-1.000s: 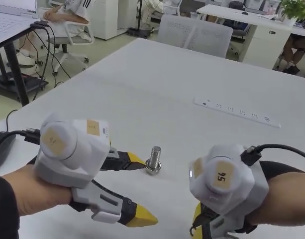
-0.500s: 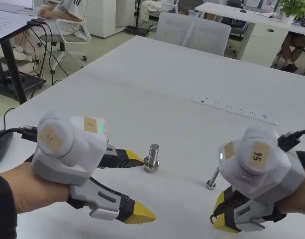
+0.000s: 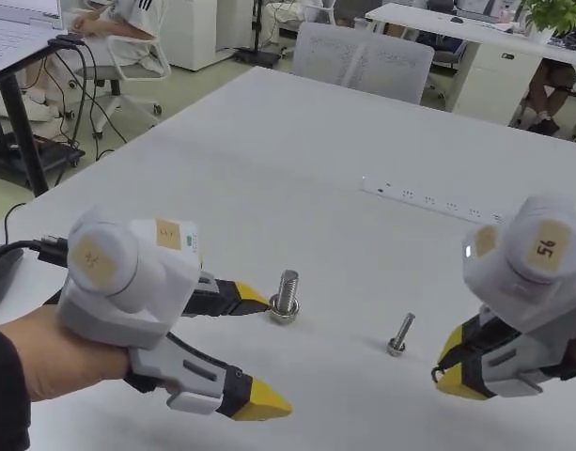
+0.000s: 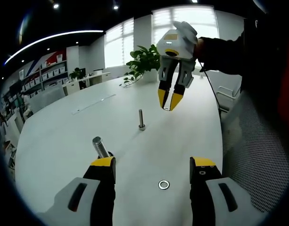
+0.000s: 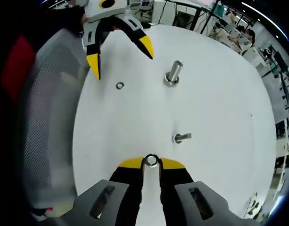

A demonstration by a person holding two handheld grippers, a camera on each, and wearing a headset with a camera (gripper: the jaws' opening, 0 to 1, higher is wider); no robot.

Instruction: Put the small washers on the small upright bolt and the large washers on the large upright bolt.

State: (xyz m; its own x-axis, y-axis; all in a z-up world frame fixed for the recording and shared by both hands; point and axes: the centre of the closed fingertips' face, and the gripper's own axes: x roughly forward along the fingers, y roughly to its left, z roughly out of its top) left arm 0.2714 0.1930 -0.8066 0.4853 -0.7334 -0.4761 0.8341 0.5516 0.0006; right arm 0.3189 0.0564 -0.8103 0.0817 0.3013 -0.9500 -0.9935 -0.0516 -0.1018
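Right gripper [image 3: 449, 365] has swung up and outward, uncovering the small bolt [image 3: 398, 334]. Its jaws are nearly closed and pinch a washer [image 5: 151, 160] by its edges between the yellow tips; washer size not clear. Small bolt stands close ahead of those tips, slightly to their right, shaft upright. Large bolt [image 3: 286, 296] sits well beyond it. Left gripper [image 3: 266, 354] is spread wide and empty, one tip just beside the large bolt, with a loose washer [image 4: 163, 184] between its jaws. Right gripper is the nearer to the small bolt.
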